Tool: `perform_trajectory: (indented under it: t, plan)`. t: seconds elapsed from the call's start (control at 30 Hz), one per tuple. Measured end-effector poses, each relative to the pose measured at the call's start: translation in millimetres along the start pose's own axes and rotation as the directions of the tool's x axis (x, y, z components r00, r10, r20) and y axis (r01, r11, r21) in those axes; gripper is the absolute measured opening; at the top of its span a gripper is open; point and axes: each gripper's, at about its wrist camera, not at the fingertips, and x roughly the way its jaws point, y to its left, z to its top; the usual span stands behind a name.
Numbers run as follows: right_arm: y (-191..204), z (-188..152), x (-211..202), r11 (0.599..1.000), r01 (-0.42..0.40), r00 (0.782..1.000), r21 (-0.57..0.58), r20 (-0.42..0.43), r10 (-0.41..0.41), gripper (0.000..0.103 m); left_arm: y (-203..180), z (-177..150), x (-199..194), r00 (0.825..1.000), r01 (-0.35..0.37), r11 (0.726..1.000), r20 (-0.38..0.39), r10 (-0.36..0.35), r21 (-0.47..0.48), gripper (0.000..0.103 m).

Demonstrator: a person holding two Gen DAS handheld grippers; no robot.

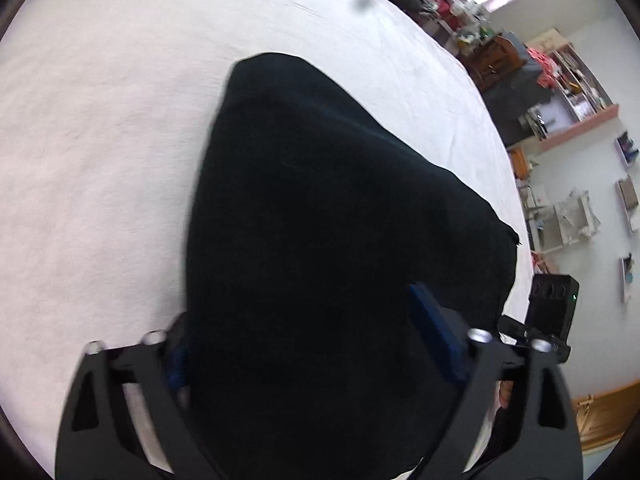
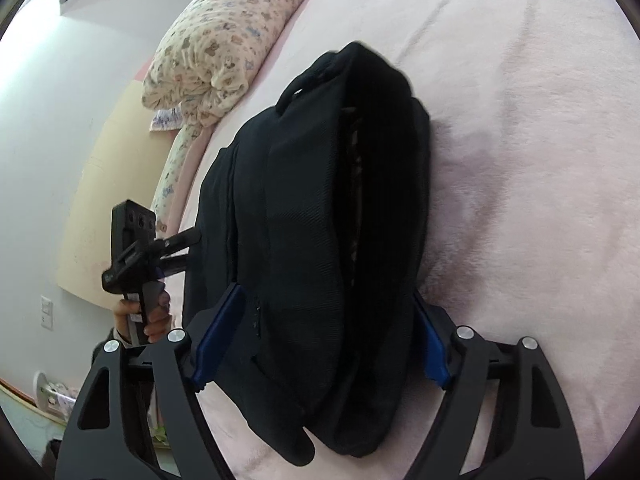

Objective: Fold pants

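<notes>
Folded black pants (image 2: 320, 240) lie bundled on the pale pink bedsheet (image 2: 520, 120). Right gripper (image 2: 320, 344) straddles the bundle, blue pads against both sides. Left gripper (image 1: 308, 360) likewise clamps the dark fabric

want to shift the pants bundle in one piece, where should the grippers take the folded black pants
Grip the folded black pants across the thick stacked layers, one gripper from each end. The bundle lies flat on the pink bed cover and fits between wide jaws.
</notes>
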Motion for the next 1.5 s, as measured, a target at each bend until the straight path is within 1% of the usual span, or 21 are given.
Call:
perform_trajectory:
  t: [0.03,0.07,0.1,0.13,0.17,0.23,0.33,0.53,0.7,0.9,0.97,1.07,1.17,1.27,1.3,1.33,1.37,1.4,1.43,1.47,1.5]
  plan:
    - [-3,-3,-3,1.000,0.006,1.000,-0.002,0.004,-0.006,0.070,4,1,-1,1.000,-0.002,1.000,0.001,0.002,-0.009,0.069]
    - [-5,-4,-4,1.000,0.011,1.000,0.002,0.008,-0.011,0.061,8,0,-4,1.000,0.005,1.000,0.005,-0.005,-0.026,0.066]
    - [-10,-6,-6,1.000,0.006,1.000,0.016,0.012,-0.006,0.058,11,0,-5,1.000,0.008,0.999,0.008,-0.007,-0.038,0.058]
    - [-12,-7,-7,0.999,-0.015,1.000,0.029,0.018,0.014,0.053,15,0,-8,1.000,0.016,0.998,0.012,-0.015,-0.057,0.052]
    - [-13,-8,-8,0.999,-0.033,0.999,0.036,0.021,0.032,0.049,16,0,-9,1.000,0.021,0.998,0.017,-0.020,-0.062,0.049]
    - [-10,-9,-8,0.999,-0.022,0.999,0.035,0.034,0.021,0.046,14,0,-12,1.000,0.012,0.999,0.026,-0.010,-0.051,0.035]
    - [-3,-11,-11,1.000,-0.012,0.998,0.020,0.060,0.011,0.040,4,-2,-14,0.999,-0.012,1.000,0.045,0.013,-0.019,0.020]
    - [-1,-15,-22,0.996,-0.076,0.990,0.047,0.119,0.070,0.036,-9,-5,-23,0.995,-0.009,1.000,0.096,0.008,0.017,0.011]
    - [5,-3,-27,0.988,-0.127,0.983,0.083,0.143,0.115,0.034,-25,-5,-37,0.988,-0.001,0.999,0.154,-0.005,0.041,0.009]
    - [23,27,-47,0.987,-0.149,0.966,0.053,0.220,0.133,0.034,-51,6,-50,0.970,0.028,0.995,0.239,-0.049,0.093,0.009]
    - [25,36,-52,0.987,-0.151,0.959,0.052,0.252,0.133,0.034,-56,15,-48,0.960,0.064,0.995,0.267,-0.083,0.082,0.009]
    - [18,50,-60,0.989,-0.139,0.949,0.053,0.293,0.118,0.034,-66,28,-37,0.954,0.063,0.994,0.286,-0.088,0.094,0.009]
    - [6,59,-57,0.992,-0.107,0.947,0.074,0.311,0.079,0.034,-73,38,-15,0.958,0.039,0.995,0.280,-0.064,0.094,0.009]
    - [-18,63,-40,0.991,-0.035,0.955,0.130,0.298,-0.005,0.034,-63,44,15,0.971,-0.003,0.999,0.240,-0.010,0.054,0.010]
    - [-26,62,-30,0.988,0.025,0.956,0.152,0.284,-0.068,0.036,-58,44,23,0.971,-0.032,0.999,0.239,0.022,0.038,0.014]
    - [-32,59,-24,0.985,0.070,0.956,0.159,0.272,-0.112,0.039,-48,43,31,0.971,-0.041,0.999,0.235,0.037,0.013,0.022]
    - [-37,55,-20,0.983,0.087,0.953,0.160,0.273,-0.129,0.047,-41,41,33,0.971,-0.030,0.999,0.238,0.033,-0.015,0.030]
    - [-37,53,-20,0.983,0.110,0.950,0.146,0.276,-0.148,0.058,-31,39,32,0.968,-0.021,0.998,0.247,0.035,-0.059,0.050]
    - [-33,51,-22,0.980,0.157,0.943,0.121,0.276,-0.185,0.064,-26,38,30,0.966,-0.043,0.996,0.253,0.062,-0.080,0.068]
    - [-25,50,-27,0.967,0.239,0.924,0.087,0.286,-0.254,0.074,-21,37,25,0.960,-0.071,0.994,0.265,0.091,-0.083,0.073]
    - [-18,47,-33,0.956,0.287,0.907,0.061,0.304,-0.292,0.074,-18,37,17,0.951,-0.100,0.993,0.287,0.115,-0.067,0.077]
